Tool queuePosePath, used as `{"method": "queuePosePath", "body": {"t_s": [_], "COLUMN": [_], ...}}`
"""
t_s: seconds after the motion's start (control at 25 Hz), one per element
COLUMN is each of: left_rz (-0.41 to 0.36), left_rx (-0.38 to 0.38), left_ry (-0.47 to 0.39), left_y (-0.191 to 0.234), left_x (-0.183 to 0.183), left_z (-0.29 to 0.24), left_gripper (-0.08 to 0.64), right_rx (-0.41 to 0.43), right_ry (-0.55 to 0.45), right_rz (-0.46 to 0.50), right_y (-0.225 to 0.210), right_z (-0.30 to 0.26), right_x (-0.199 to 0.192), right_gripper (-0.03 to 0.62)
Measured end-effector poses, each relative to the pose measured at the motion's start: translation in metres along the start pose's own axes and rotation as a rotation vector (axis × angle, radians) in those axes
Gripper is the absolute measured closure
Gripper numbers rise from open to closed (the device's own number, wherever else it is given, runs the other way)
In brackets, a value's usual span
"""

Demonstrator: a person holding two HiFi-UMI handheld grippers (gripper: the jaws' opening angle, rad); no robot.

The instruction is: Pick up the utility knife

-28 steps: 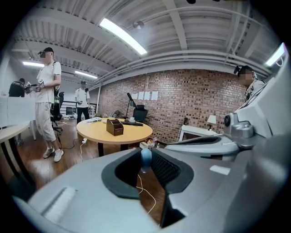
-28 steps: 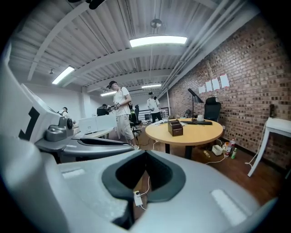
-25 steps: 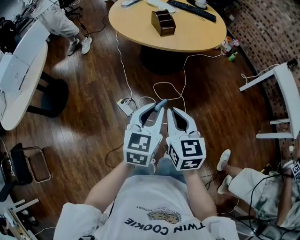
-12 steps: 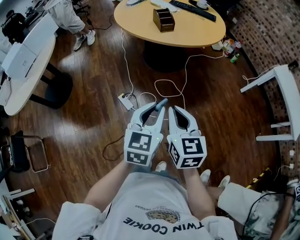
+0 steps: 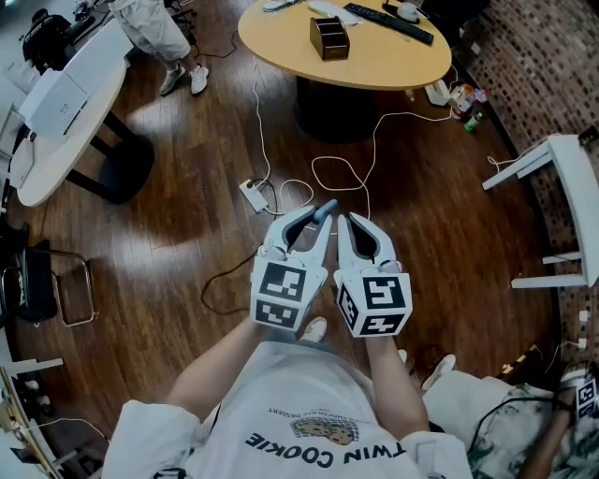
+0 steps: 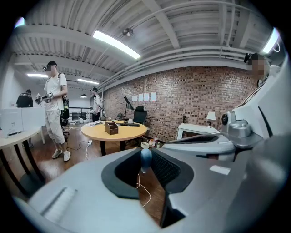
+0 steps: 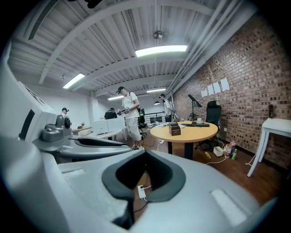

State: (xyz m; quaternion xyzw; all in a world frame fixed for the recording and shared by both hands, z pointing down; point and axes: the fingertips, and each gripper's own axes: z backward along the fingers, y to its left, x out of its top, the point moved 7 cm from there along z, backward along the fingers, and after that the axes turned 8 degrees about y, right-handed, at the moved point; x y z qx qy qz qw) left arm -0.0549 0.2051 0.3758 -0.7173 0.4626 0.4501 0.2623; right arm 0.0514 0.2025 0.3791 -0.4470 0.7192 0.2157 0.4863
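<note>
In the head view my two grippers are held side by side at chest height over the wooden floor. My left gripper (image 5: 323,213) is shut on a small blue-grey object (image 5: 324,210). Only its rounded end shows past the fingertips, so I cannot tell whether it is the utility knife. In the left gripper view that blue-grey object (image 6: 145,159) sits pinched between the dark pads of the left gripper (image 6: 146,152). My right gripper (image 5: 344,223) is shut with nothing in it, and in its own view the tips of the right gripper (image 7: 145,153) meet.
Ahead is a round wooden table (image 5: 374,67) with a brown box (image 5: 329,37) and a keyboard (image 5: 388,21). A power strip (image 5: 253,195) and white cables (image 5: 342,173) lie on the floor. A white table (image 5: 56,112) is left, a white desk (image 5: 562,159) right. A person (image 5: 154,33) stands far left, and another person (image 5: 477,393) sits lower right.
Both grippers have travelled together across the floor, keeping their pose and grip. The white table at left has come further into view and the seated person's feet have slid toward the bottom edge.
</note>
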Motion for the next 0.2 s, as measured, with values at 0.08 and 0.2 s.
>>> {"method": "queuePosePath", "body": {"t_s": [0.08,0.2], "left_rz": [0.000,-0.006], "left_rx": [0.004,0.008], "left_ry": [0.001,0.001], "left_y": [-0.005,-0.014], "left_x": [-0.001,-0.002], "left_z": [0.003,0.007], "left_gripper": [0.488,0.488], "right_rx": [0.004,0.008], "right_ry": [-0.001,-0.002], "right_rz": [0.004,0.009], "right_y": [0.000,-0.001], "right_z": [0.005,0.013], "right_x": [-0.002,-0.004], "right_gripper": [0.591,0.591]}}
